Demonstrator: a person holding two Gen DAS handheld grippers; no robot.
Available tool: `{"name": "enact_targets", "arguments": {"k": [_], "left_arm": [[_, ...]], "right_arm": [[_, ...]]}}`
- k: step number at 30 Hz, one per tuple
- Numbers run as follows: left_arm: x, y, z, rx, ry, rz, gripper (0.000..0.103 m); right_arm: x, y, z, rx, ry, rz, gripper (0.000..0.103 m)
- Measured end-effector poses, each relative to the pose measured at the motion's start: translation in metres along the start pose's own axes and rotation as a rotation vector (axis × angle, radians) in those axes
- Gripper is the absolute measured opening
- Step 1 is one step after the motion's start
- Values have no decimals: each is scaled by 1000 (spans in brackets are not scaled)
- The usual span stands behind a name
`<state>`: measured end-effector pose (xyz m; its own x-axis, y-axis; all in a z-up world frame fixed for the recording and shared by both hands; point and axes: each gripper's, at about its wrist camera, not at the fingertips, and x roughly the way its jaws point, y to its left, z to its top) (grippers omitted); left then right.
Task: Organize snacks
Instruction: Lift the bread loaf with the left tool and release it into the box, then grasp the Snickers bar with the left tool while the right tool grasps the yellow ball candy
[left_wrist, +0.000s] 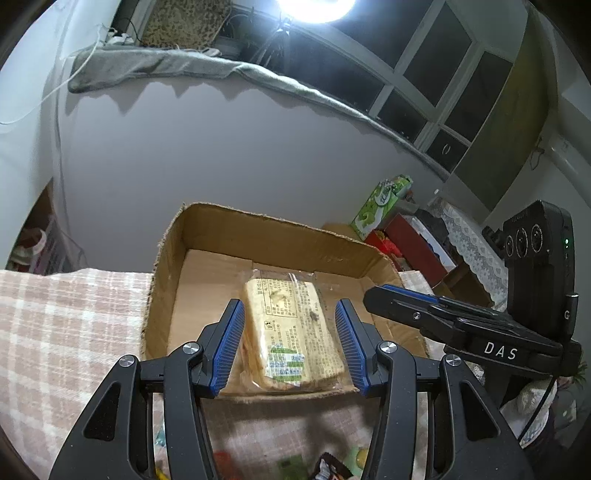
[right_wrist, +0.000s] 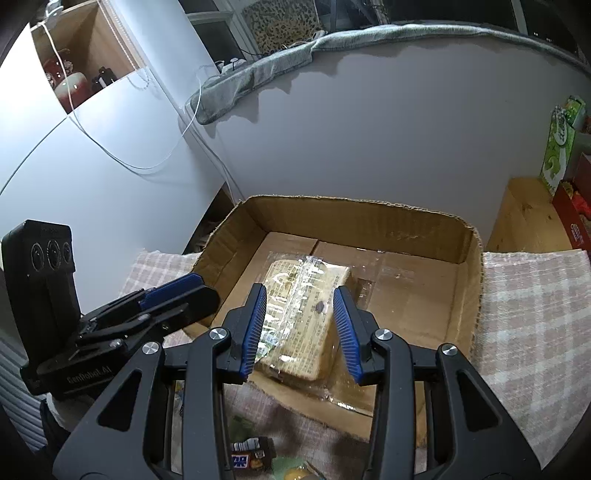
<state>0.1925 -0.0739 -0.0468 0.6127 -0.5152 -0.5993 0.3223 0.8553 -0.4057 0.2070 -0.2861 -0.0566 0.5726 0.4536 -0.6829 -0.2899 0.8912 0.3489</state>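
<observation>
A clear-wrapped pack of beige biscuits (left_wrist: 291, 332) lies in the open cardboard box (left_wrist: 266, 229) on the checked cloth; it also shows in the right wrist view (right_wrist: 299, 317), inside the box (right_wrist: 369, 218). My left gripper (left_wrist: 290, 332) is open above the box's near edge, its blue pads either side of the pack without touching it. My right gripper (right_wrist: 299, 321) is open in the same way. Each gripper appears at the edge of the other's view. Small snack packets (right_wrist: 251, 454) lie on the cloth below the grippers.
A pink checked cloth (left_wrist: 66, 325) covers the table. A green carton (left_wrist: 380, 203) and red boxes (left_wrist: 410, 240) stand at the right. A grey wall (left_wrist: 221, 155) rises behind the box, with a wooden surface (right_wrist: 524, 221) beside it.
</observation>
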Motion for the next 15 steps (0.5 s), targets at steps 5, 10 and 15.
{"name": "enact_targets", "arguments": {"k": [5, 10, 15], "left_arm": [[-24, -4, -4, 15, -28, 13, 49], [-57, 3, -13, 2, -69, 44, 49], [-88, 16, -32, -13, -94, 93, 49]], "right_arm": [[-20, 9, -8, -26, -16, -11, 40], [-41, 17, -24, -56, -31, -30, 40], [-56, 23, -46, -83, -33, -53, 40]]}}
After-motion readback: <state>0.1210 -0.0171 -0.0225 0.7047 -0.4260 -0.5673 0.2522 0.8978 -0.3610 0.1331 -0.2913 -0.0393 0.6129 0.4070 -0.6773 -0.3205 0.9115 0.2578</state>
